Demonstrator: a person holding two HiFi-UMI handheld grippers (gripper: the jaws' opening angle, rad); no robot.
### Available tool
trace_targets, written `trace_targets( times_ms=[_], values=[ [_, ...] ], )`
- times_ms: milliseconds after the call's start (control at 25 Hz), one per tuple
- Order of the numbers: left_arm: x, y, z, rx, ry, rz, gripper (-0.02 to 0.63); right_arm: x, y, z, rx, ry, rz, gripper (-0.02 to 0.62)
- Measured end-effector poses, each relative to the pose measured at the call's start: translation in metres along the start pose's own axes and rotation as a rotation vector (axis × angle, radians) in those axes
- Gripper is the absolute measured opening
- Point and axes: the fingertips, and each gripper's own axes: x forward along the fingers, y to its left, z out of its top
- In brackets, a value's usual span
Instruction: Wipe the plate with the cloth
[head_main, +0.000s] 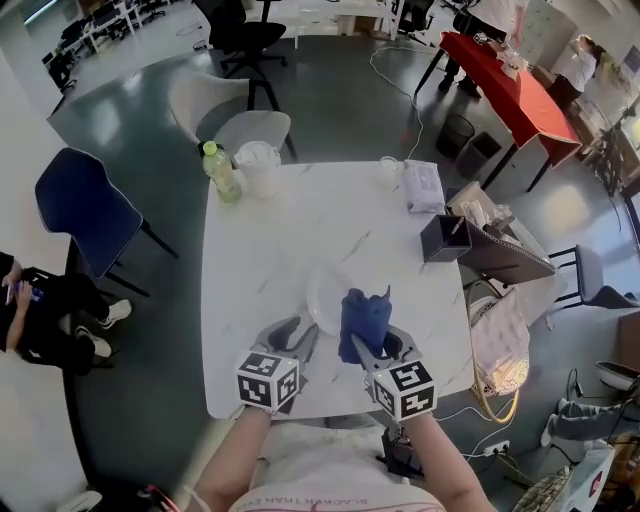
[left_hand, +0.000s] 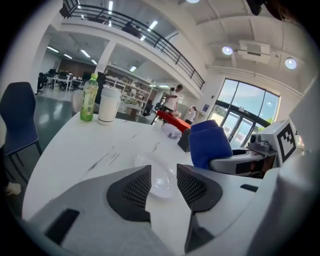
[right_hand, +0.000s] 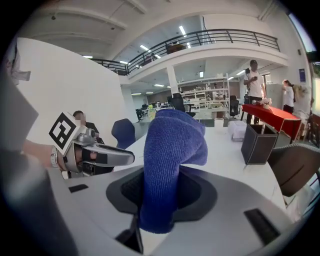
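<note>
A clear plate (head_main: 325, 298) lies near the front of the white marble table (head_main: 270, 240). My right gripper (head_main: 370, 340) is shut on a blue cloth (head_main: 365, 313), which stands up from the jaws at the plate's right edge. In the right gripper view the cloth (right_hand: 170, 165) is pinched between the two jaws and folds over at its top. My left gripper (head_main: 298, 342) is open just short of the plate's near left edge. In the left gripper view the plate (left_hand: 161, 176) shows through the gap between the jaws, with the cloth (left_hand: 210, 142) to the right.
At the table's far left stand a green bottle (head_main: 221, 171) and a white container (head_main: 258, 168). A small cup (head_main: 389, 170), a tissue pack (head_main: 424, 186) and a black box (head_main: 445, 238) sit on the right side. A blue chair (head_main: 85, 215) stands left; a bag (head_main: 500, 340) hangs right.
</note>
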Motion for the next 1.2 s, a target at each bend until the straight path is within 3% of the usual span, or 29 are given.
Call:
trace_targets(
  times_ms=[200,640,960,1200],
  values=[
    [0.029,0.023,-0.011,-0.069,0.058,0.037,0.146,0.024,-0.015,-0.009,0.004,0.057,0.019,0.118],
    [0.082,0.060,-0.047,-0.282,0.276,0.110,0.146,0.050,-0.031,-0.023,0.017,0.129,0.043,0.118],
    [0.101,0.055,-0.046,-0.383,0.316,0.059,0.117,0.075,-0.046,-0.050,0.018,0.229,0.041,0.118],
    [0.110,0.054,-0.046,-0.408,0.330,0.042,0.073,0.085,-0.049,-0.059,0.009,0.245,0.057,0.118]
  ],
)
